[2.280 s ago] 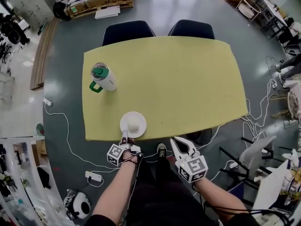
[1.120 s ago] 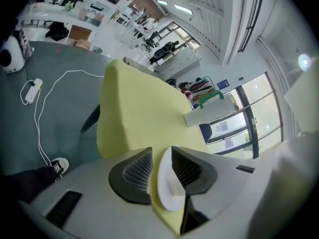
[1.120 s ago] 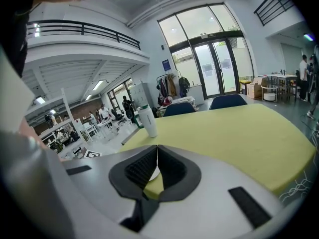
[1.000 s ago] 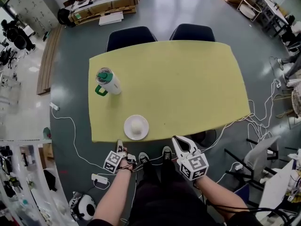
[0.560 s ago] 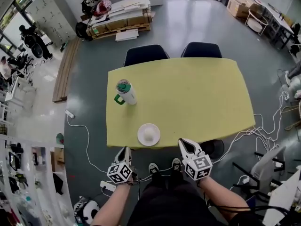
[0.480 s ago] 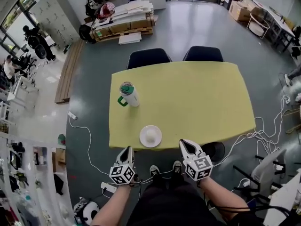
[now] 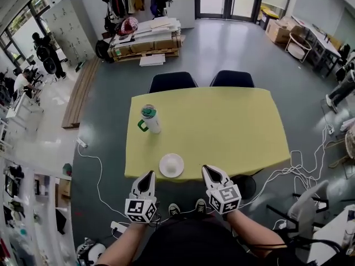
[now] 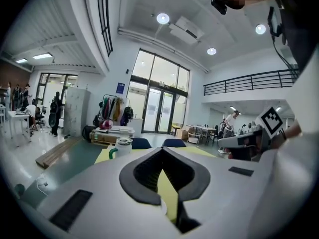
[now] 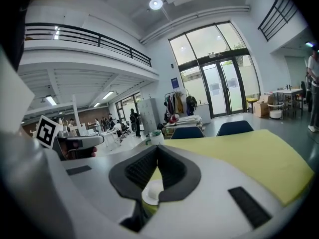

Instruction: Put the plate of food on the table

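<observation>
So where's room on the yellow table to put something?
The whole right half of the table is bare, back to the two chairs. The left side is busier: a tumbler stands there and the plate of food sits at the near edge.

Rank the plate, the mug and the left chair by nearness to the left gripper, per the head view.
1. Plate, on the table's near edge, just right of the left gripper.
2. Mug, on the table's left side.
3. Left chair, beyond the far edge.
</observation>
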### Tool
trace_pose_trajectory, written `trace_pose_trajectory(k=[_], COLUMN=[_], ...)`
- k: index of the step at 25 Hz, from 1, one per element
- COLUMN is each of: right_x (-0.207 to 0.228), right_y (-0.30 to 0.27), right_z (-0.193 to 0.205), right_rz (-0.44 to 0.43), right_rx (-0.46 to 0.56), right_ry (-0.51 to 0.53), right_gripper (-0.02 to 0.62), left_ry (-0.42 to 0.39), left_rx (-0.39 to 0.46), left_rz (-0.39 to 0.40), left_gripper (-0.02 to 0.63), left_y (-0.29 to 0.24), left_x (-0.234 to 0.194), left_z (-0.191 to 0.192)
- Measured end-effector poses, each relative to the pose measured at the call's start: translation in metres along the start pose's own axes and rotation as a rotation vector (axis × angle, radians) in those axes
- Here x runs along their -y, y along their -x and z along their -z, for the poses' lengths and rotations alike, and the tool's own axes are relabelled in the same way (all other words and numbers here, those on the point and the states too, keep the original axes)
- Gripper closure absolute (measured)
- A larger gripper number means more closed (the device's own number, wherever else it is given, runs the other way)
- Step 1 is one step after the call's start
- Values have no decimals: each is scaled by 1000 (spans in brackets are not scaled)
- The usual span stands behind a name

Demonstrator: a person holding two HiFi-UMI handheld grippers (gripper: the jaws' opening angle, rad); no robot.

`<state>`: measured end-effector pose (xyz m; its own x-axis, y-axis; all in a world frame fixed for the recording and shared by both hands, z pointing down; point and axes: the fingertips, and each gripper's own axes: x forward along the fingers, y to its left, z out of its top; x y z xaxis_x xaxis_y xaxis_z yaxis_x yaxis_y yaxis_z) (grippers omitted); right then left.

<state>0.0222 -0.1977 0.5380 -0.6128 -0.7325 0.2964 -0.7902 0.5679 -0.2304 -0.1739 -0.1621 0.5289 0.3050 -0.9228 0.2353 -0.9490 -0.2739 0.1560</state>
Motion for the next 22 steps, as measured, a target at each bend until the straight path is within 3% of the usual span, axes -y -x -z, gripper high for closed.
trace_pose_trajectory(k=[22], right_x=[-5], right_y=[15], right_z=[-2], right_rz=[32], right_rx=[10], right_ry=[27], right_gripper=[583], left_ry=[-8], left_rx=[26], left_rz=[18], left_gripper=[598], left_y=[8], left_x=[11], left_z=[-13])
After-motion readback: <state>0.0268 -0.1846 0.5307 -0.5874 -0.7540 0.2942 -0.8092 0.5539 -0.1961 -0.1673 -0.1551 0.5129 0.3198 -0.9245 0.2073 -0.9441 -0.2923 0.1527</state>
